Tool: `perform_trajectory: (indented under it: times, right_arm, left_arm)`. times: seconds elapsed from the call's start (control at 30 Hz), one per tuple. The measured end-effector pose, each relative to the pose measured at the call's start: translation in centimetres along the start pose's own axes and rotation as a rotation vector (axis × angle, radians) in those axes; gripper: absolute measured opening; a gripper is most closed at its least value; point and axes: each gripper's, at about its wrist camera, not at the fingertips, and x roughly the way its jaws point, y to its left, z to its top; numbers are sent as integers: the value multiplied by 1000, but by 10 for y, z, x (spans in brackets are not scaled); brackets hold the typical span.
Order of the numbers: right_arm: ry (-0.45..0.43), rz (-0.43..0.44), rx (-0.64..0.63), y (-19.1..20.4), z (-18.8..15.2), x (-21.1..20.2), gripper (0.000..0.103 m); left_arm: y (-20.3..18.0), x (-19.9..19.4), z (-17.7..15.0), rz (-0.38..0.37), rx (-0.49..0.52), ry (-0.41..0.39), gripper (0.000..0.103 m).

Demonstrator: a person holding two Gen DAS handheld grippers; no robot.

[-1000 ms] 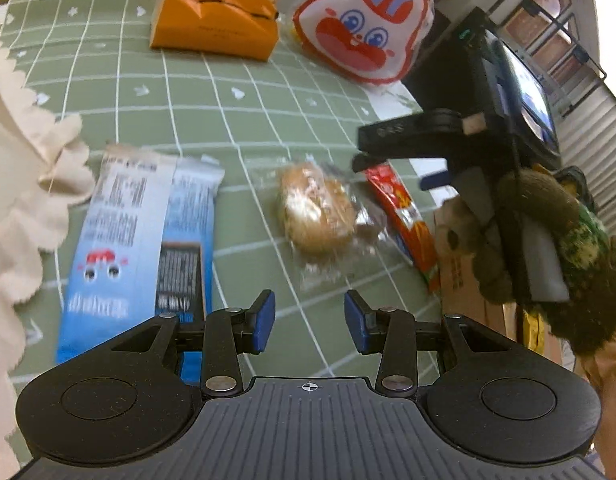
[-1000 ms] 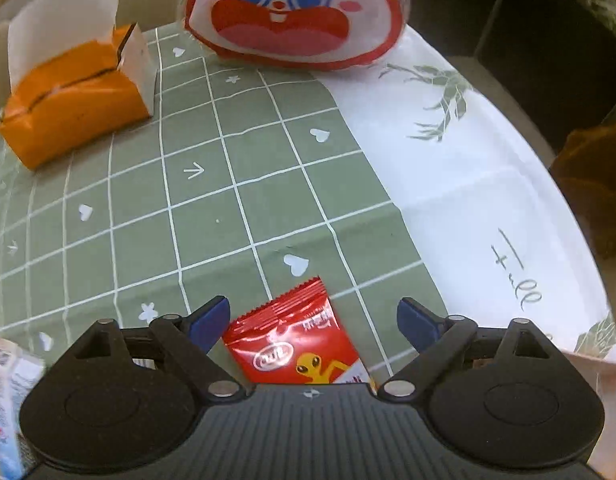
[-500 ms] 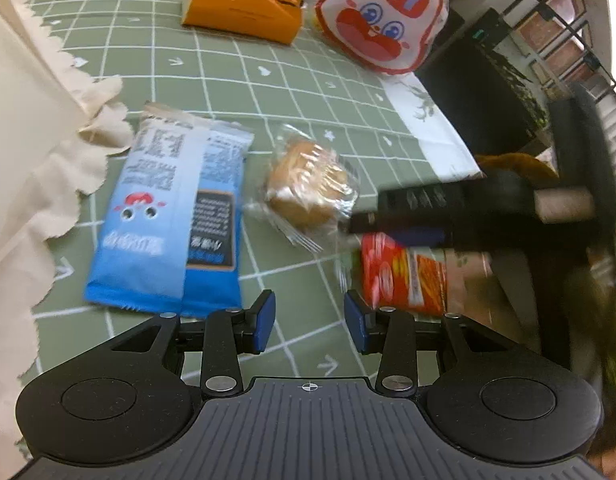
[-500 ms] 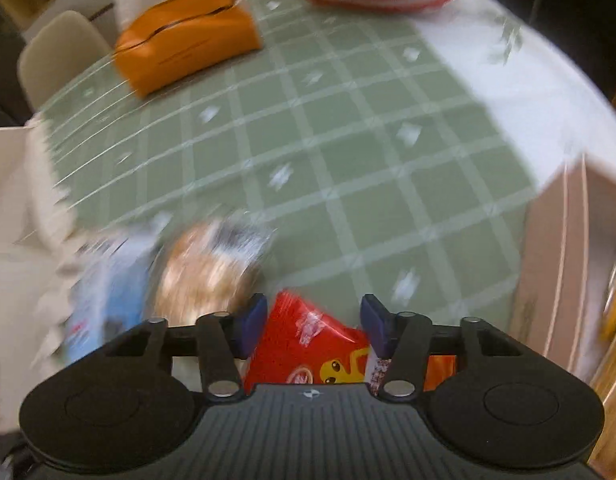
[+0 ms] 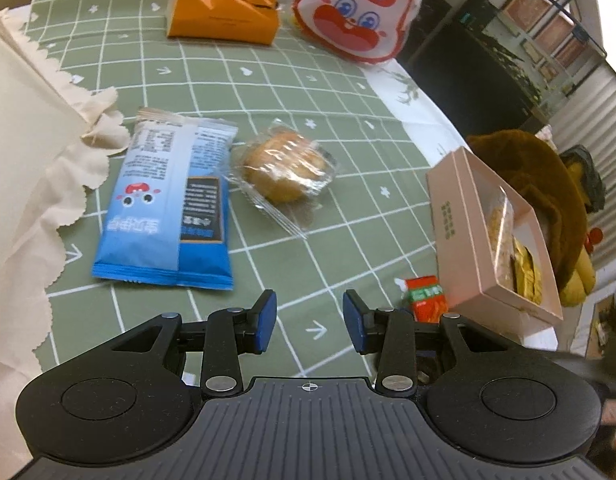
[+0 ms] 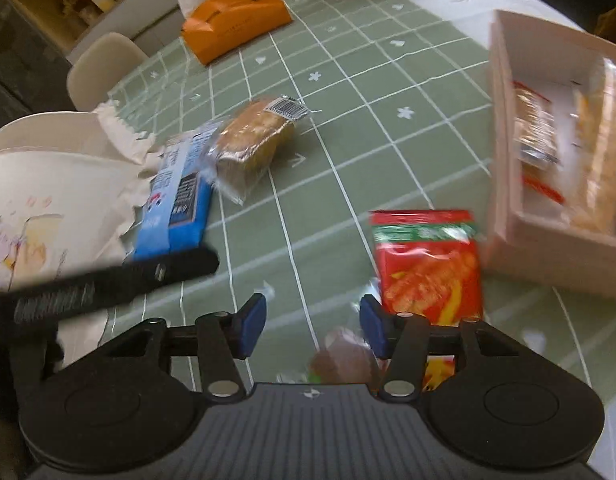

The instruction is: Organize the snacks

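We are over the counter [image 5: 292, 80] with its green checked cloth, both sets of tongs hanging above the snacks. The left tongs [image 5: 309, 320] stand partly open with nothing but cloth between the pads, and they have just eased a little narrower. The right tongs [image 6: 311, 326] are also apart and hold nothing; their jaws have just been reopening a touch after a sharp close. The red snack packet [image 6: 427, 264] lies flat on the cloth just ahead and to the right of them, outside the pads, right beside the near wall of the pink box [image 6: 503, 152]. Something brownish shows low between the right jaws, too blurred for us to name.

The box already carries several wrapped pieces, so we judge the red packet is the one in hand, not yet in. To do it well, we would spread the right tongs wider, line them across the packet's narrow sides, press down on the crimped edge so the flat film cannot slip out, then lift clear of the box wall before letting go over a free spot.

Still waiting on the cloth: the blue packet [image 5: 168, 204], face down, and the wrapped bun [image 5: 286, 168] just beside it, both well apart from the box. The left tongs sit nearest those two, so we would keep them out of the right side's path. The orange tissue pack [image 5: 224, 12] and the rabbit-face bag [image 5: 359, 12] sit at the far edge.
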Motion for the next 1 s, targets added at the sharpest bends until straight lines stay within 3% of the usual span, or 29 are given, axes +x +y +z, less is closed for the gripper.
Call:
perform_trajectory:
  times: [0.07,0.17,0.3,0.43,0.67,0.8,1.0]
  right_arm:
    - [-38,-1,8,-11,-14,-15,61]
    - [-117,-122,-3,-24,-35,-33,85]
    - [-122,-263,8,-45,-53,-37,85]
    - [-120,-271,72,-65,-66,-42,85]
    - [-153,-342,73,-70,-85,-42,89]
    - [-147,-374,45,-66,-86,-39,91]
    - [-159,-413,30,-66,-87,-36,94]
  left_arm:
    - [-5,1,-2,-5,13,7,41]
    - [-11,3,-8,-7,34,20,41]
    - [-26,9,-20,-15,97,51,41]
    - [-51,15,-35,-47,211,85,41]
    - [-89,39,-54,8,436,107,42]
    - [-93,45,-58,25,478,105,43]
    - [-85,44,-57,9,446,110,43]
